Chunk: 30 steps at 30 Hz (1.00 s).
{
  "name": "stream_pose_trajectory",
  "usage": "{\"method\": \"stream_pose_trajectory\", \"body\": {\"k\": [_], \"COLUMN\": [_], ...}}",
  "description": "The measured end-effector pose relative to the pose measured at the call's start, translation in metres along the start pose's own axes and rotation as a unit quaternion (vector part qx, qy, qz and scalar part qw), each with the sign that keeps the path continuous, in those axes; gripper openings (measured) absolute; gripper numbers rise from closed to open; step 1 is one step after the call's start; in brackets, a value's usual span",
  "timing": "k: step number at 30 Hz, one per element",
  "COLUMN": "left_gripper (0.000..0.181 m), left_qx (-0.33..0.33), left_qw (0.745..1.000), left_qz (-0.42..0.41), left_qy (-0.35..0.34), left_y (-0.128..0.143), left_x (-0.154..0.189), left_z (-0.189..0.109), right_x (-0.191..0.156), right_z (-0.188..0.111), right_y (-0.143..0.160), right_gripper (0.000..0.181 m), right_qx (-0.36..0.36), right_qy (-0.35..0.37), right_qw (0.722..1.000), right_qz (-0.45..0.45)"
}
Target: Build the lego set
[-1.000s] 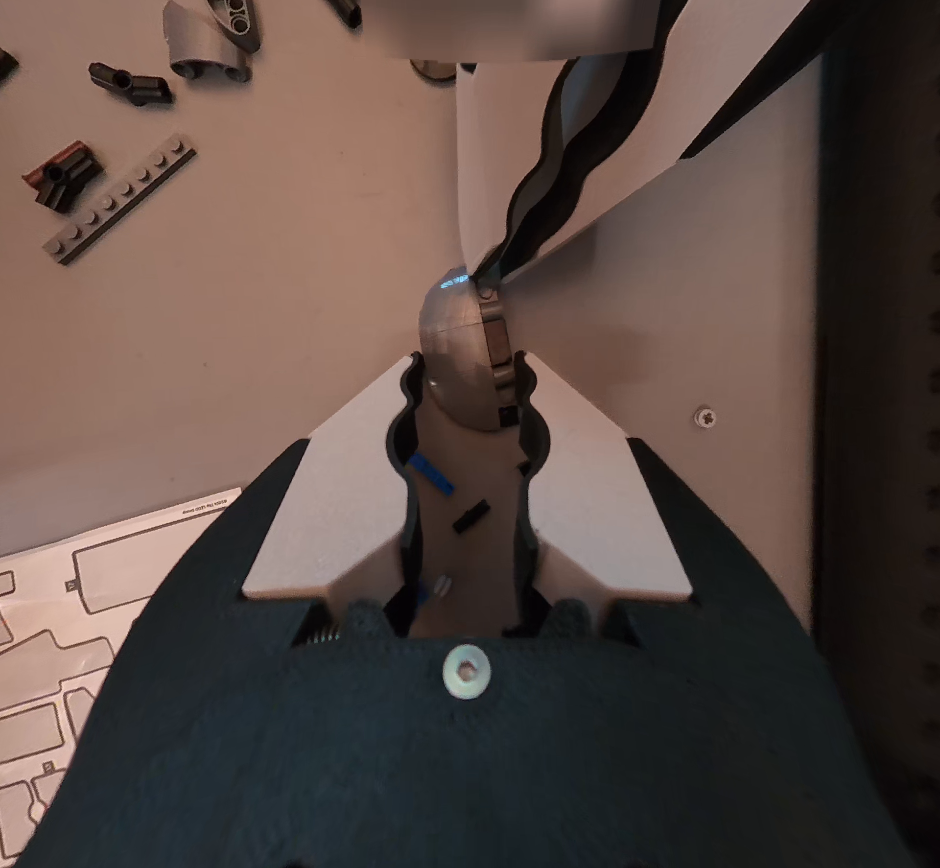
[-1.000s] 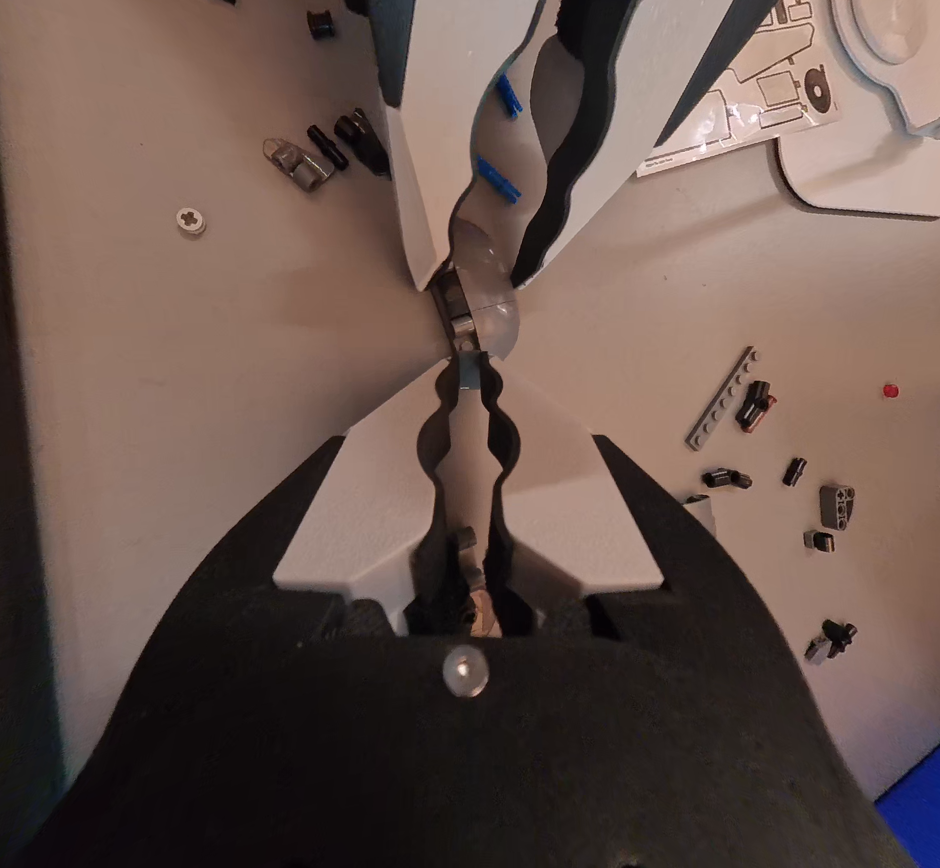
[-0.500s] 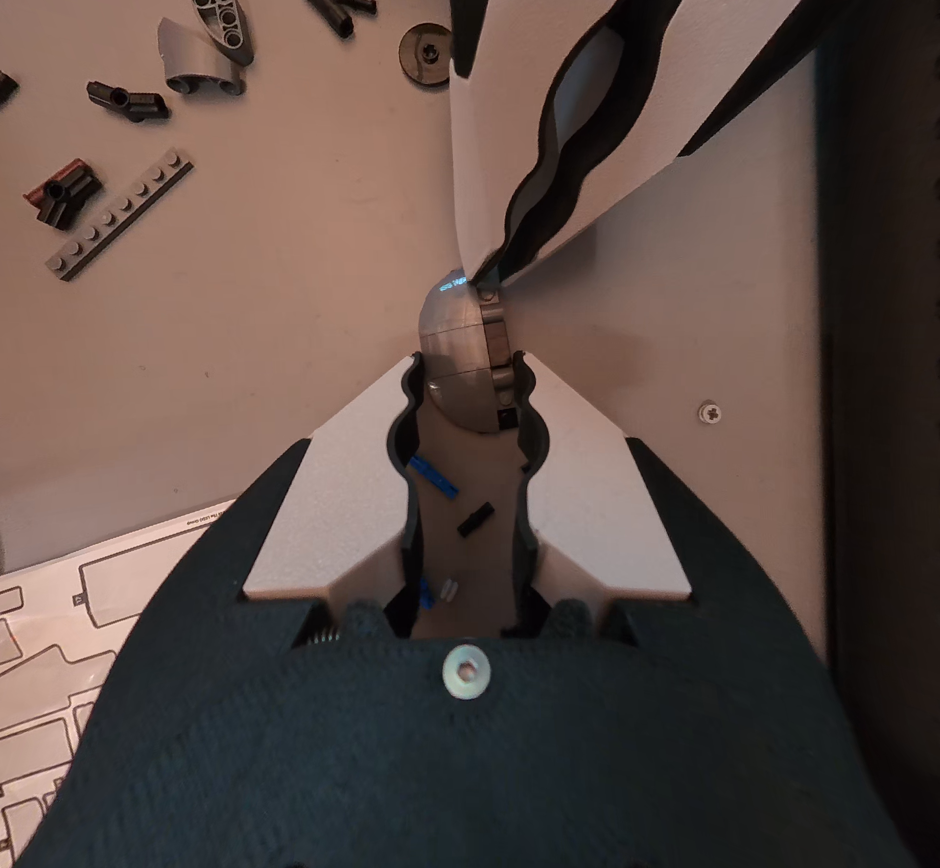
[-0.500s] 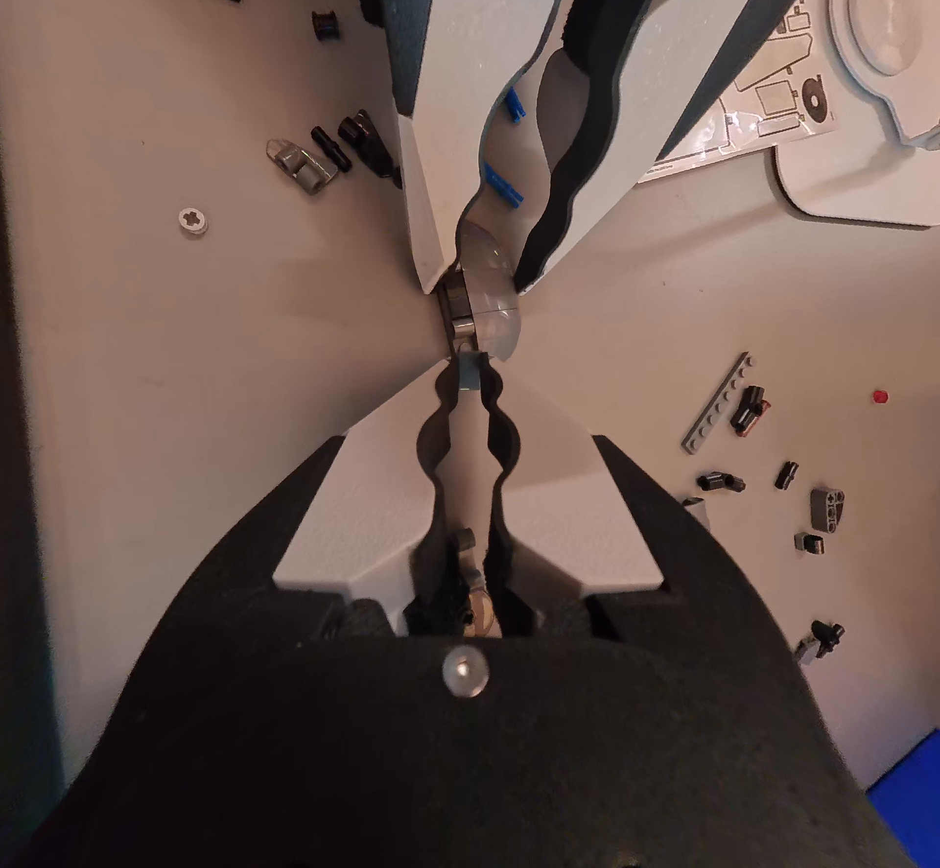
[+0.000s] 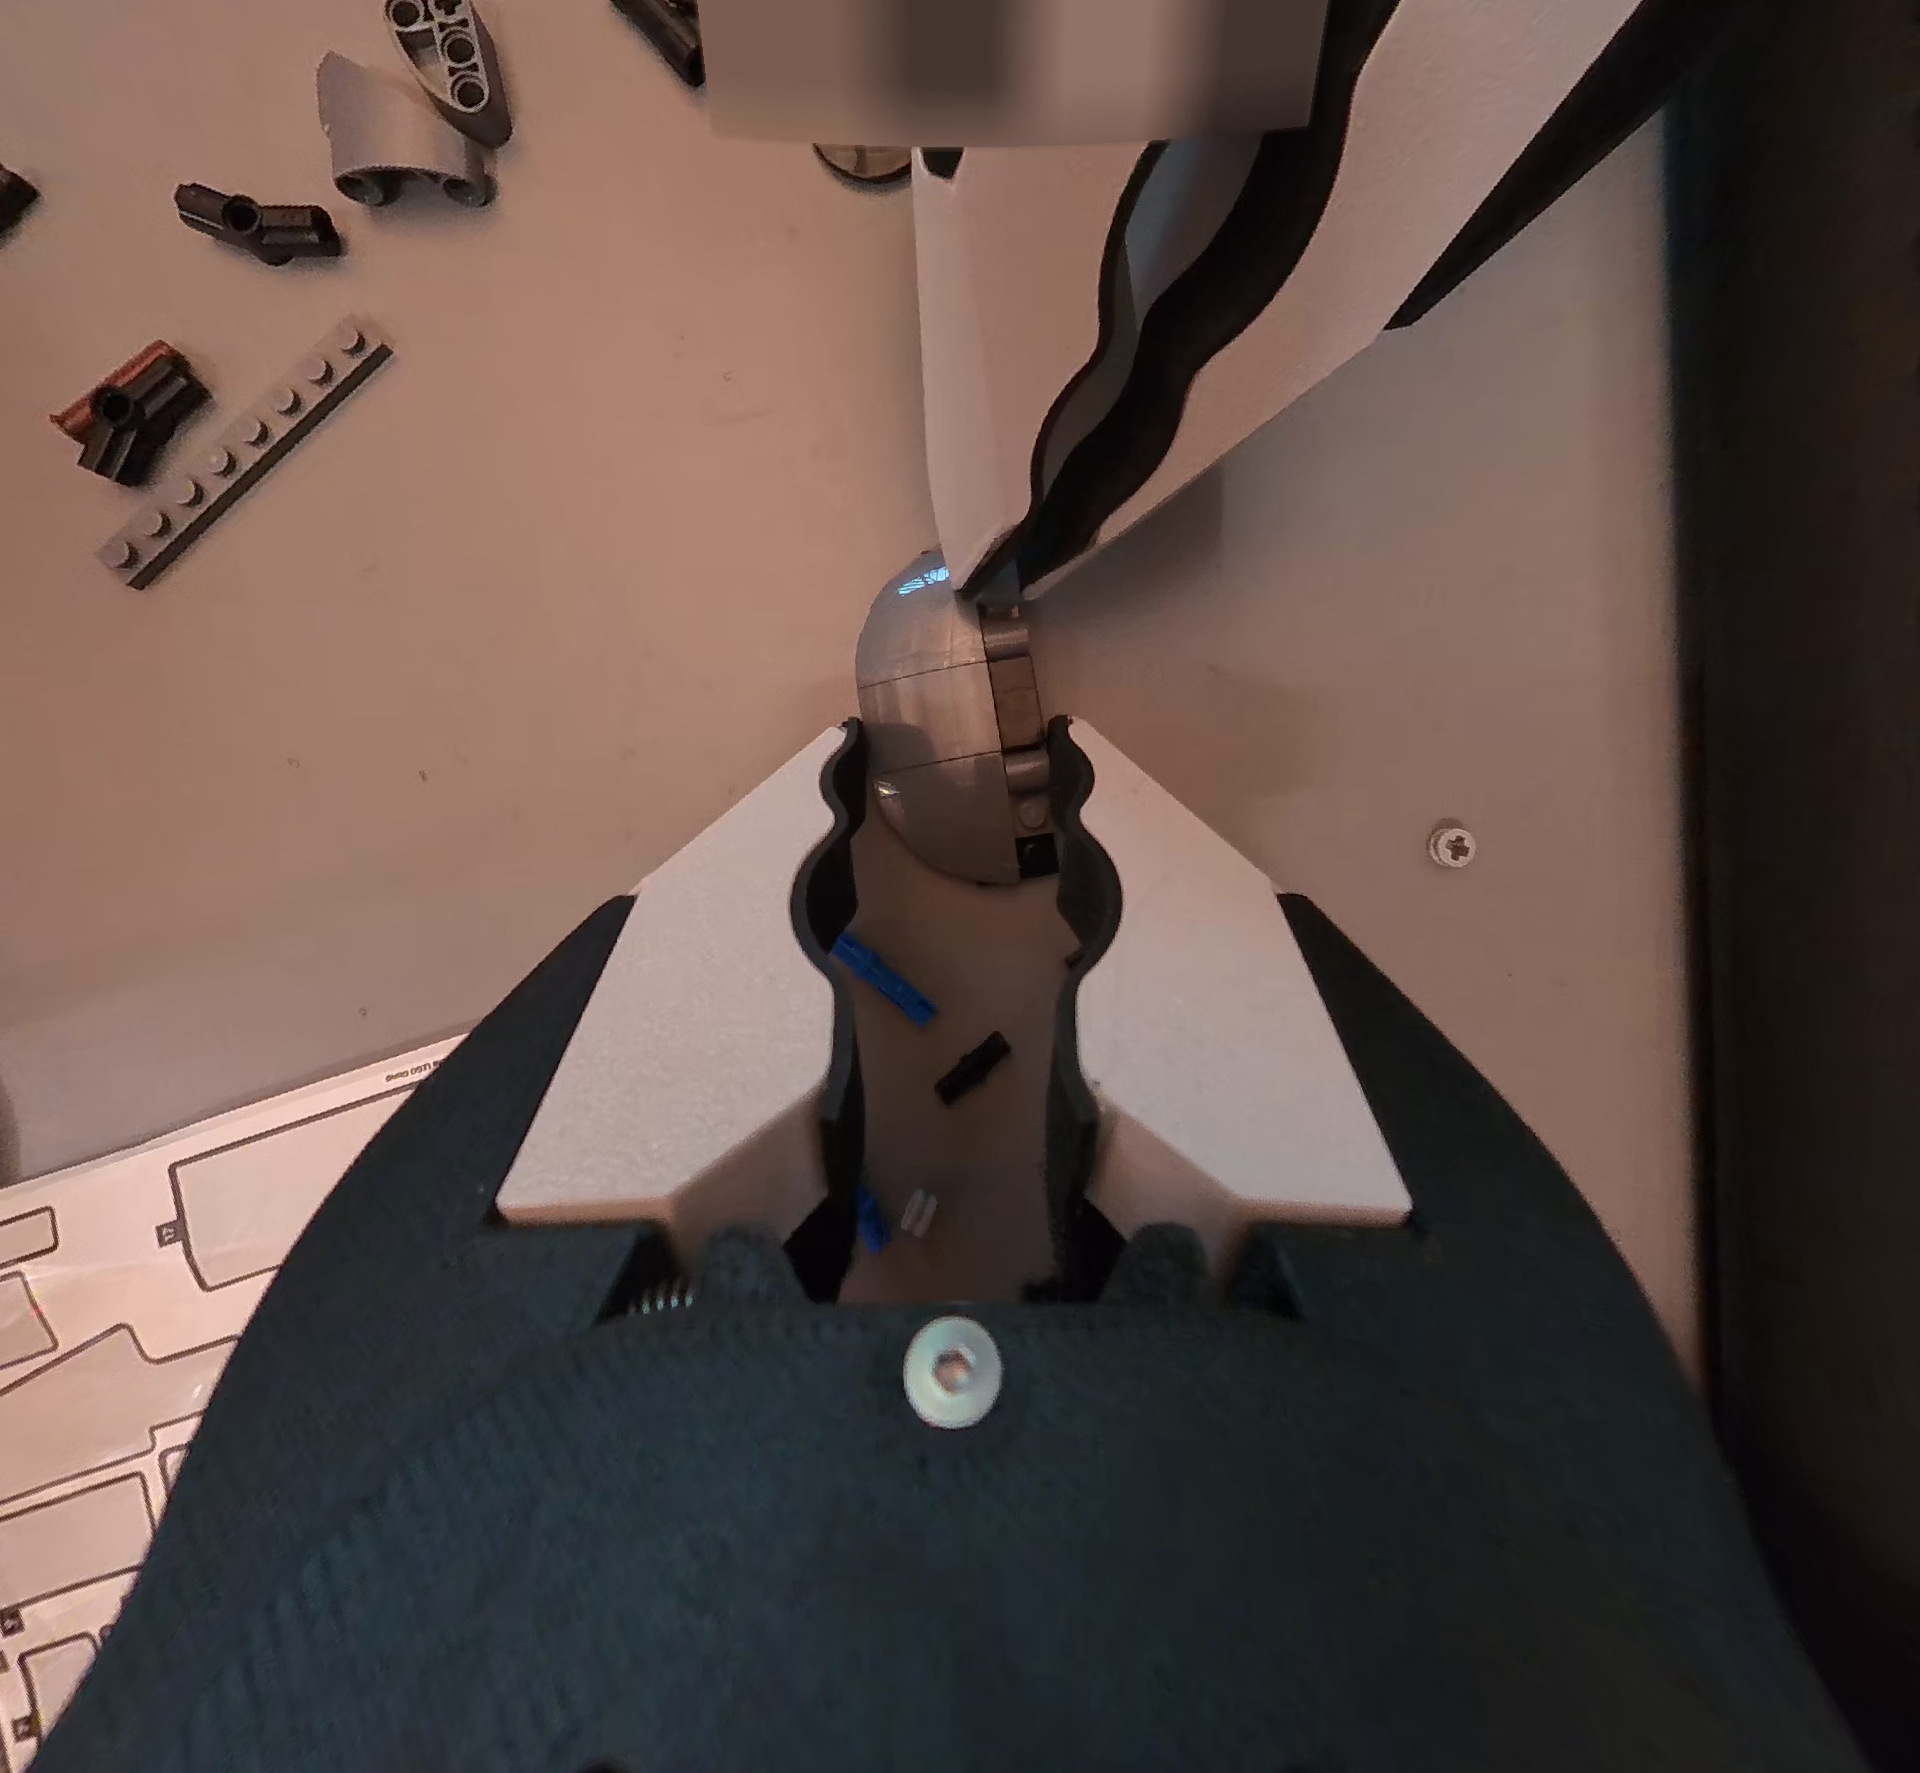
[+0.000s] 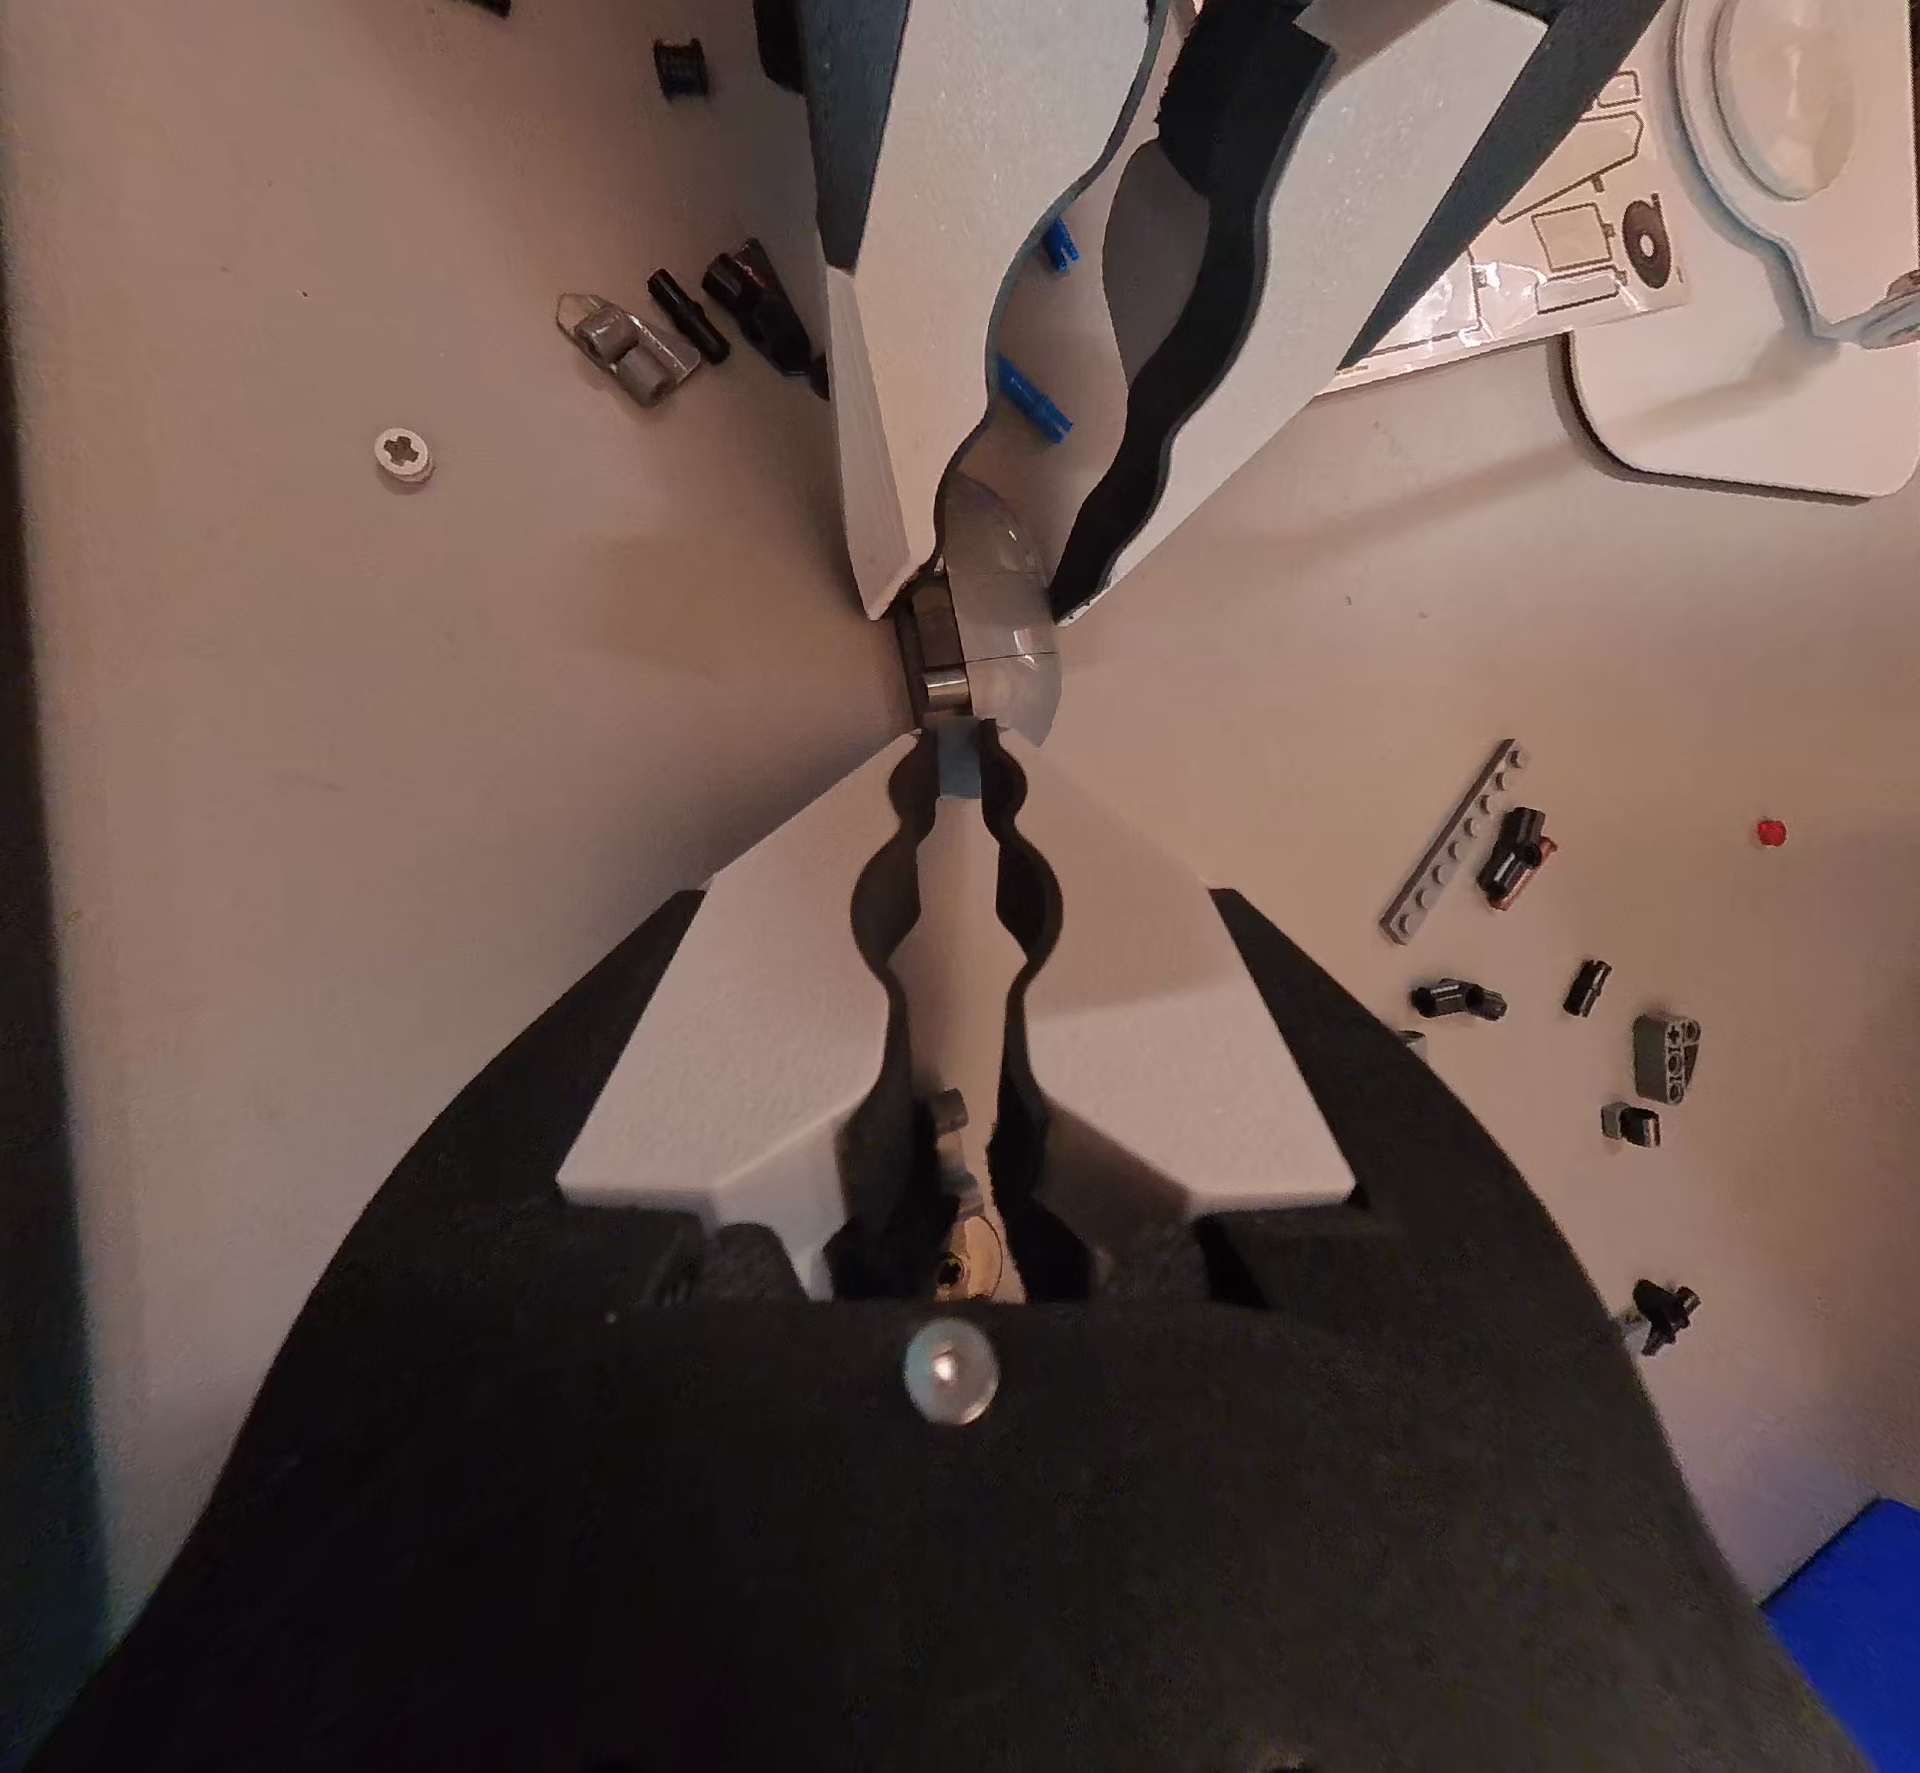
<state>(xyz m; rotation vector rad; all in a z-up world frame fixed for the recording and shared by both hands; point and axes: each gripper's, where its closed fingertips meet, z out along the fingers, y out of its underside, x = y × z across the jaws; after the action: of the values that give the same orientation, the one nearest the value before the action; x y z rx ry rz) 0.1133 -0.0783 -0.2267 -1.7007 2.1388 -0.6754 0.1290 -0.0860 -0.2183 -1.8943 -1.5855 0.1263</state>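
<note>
Little shifts: left gripper (image 5: 951,747) clamps grey half-dome assembly (image 5: 935,736), frame centre; right gripper (image 6: 951,747) pinches small grey piece (image 6: 958,767) against it.

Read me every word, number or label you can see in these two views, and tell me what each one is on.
Printed sheet, line along its edge: small print, which I don't read out.
Same sheet, beside its outlined shapes: tiny numbers, too small to read.
Grey dome in the left gripper: a bluish glint, no legible text.
Long grey plate and the other loose pieces: no writing visible.
</note>
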Motion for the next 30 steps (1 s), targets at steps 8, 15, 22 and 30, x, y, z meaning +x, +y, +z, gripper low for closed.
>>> {"method": "stream_pose_trajectory", "body": {"k": [8, 15, 22, 30], "left_gripper": [0.033, 0.033, 0.032, 0.033], "left_qx": [0.000, 0.001, 0.001, 0.002], "left_qw": [1.000, 1.000, 1.000, 1.000], "left_qz": [0.000, 0.000, 0.000, 0.000], "left_qy": [0.000, 0.000, 0.001, 0.001], "left_y": [0.0002, 0.0002, 0.0004, 0.0005], "left_x": [0.0000, 0.0000, 0.0001, 0.0001], "left_z": [-0.0001, -0.0002, -0.0003, -0.0004], "right_x": [0.0002, 0.0004, 0.0003, -0.0005], "right_z": [0.0003, 0.0006, 0.0009, 0.0005], "right_y": [-0.0003, -0.0006, -0.0008, -0.0007], "right_gripper": [0.006, 0.006, 0.007, 0.009], "right_qx": [0.001, 0.002, 0.006, 0.008], "right_qy": [0.000, 0.000, -0.002, -0.006], "right_qw": [1.000, 1.000, 1.000, 1.000], "right_qz": [0.000, 0.001, 0.003, 0.005]}}
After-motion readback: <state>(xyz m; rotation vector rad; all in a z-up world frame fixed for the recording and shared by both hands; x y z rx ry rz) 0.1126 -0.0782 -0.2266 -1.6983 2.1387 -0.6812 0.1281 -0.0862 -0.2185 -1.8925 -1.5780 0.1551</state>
